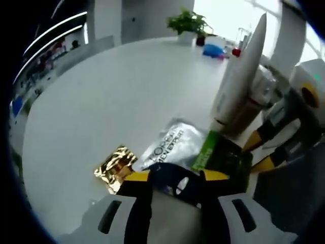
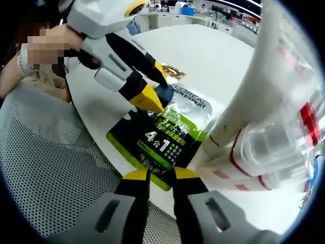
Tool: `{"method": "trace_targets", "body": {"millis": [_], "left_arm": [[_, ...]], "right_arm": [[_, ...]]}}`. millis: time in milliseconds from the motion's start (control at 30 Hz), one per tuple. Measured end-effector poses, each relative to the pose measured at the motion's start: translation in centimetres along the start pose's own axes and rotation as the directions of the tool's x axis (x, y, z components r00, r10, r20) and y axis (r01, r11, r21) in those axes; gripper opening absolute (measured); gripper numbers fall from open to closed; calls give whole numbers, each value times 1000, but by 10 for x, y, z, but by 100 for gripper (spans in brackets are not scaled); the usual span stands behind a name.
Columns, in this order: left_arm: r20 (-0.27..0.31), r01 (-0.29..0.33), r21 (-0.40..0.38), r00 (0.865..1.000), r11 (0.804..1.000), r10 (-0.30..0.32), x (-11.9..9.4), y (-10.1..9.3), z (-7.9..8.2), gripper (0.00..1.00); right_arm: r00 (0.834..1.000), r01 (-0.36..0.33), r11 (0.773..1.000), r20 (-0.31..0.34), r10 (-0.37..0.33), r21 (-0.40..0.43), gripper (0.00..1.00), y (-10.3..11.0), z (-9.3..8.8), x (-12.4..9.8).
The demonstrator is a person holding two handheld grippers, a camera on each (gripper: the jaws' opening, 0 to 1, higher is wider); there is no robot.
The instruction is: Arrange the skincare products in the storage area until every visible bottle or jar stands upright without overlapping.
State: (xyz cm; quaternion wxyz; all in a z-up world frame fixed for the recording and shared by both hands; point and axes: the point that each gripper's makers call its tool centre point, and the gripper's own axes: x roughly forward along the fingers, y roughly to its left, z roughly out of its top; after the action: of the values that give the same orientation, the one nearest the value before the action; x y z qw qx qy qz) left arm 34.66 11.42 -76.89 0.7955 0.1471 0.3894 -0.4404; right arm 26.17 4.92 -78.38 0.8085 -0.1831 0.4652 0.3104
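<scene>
Silver, black and green foil makes up the sachet [image 2: 170, 129] lying flat on the white worktop [image 1: 117, 96], at the edge nearest me. Its silver upper part reads "L'OREAL MEN EXPERT", and the black lower part carries a large "4 in 1" with small green and white print I cannot read.

My left gripper [image 1: 175, 177], with yellow-tipped black fingers, is closed on the sachet's dark top corner; in the right gripper view the same gripper [image 2: 155, 94] comes in from the upper left, pinching that corner just beside the brand name. My right gripper [image 2: 161, 175] sits at the sachet's lower edge with its fingers nearly together. I cannot tell whether they grip the foil or only rest beside it. In the left gripper view that gripper [image 1: 259, 152] shows at the sachet's right side.

A crumpled gold foil wrapper [image 1: 116, 168] lies just beside the sachet's silver end. A white tube [image 1: 238, 76] stands upright right next to the sachet, cap down, with red stripes near its base and clear packaging [image 2: 284, 147] against it. Well beyond the sachet, at the worktop's far edge, stand a potted green plant [image 1: 188, 23] and a blue object [image 1: 212, 50].
</scene>
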Motion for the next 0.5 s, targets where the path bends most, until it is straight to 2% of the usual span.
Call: {"method": "trace_targets", "body": {"millis": [133,500], "left_arm": [[12,13,-24,1000,1000,-13,-10,-2,3,35],[71,-42,-29,997,999,44,-45,-1,13,44]], "right_arm": [[1000,-1,1000,-2,1,-4,18,0,0,0],[1000,-3,1000,-3,2,-29,18,1,0,0]]}}
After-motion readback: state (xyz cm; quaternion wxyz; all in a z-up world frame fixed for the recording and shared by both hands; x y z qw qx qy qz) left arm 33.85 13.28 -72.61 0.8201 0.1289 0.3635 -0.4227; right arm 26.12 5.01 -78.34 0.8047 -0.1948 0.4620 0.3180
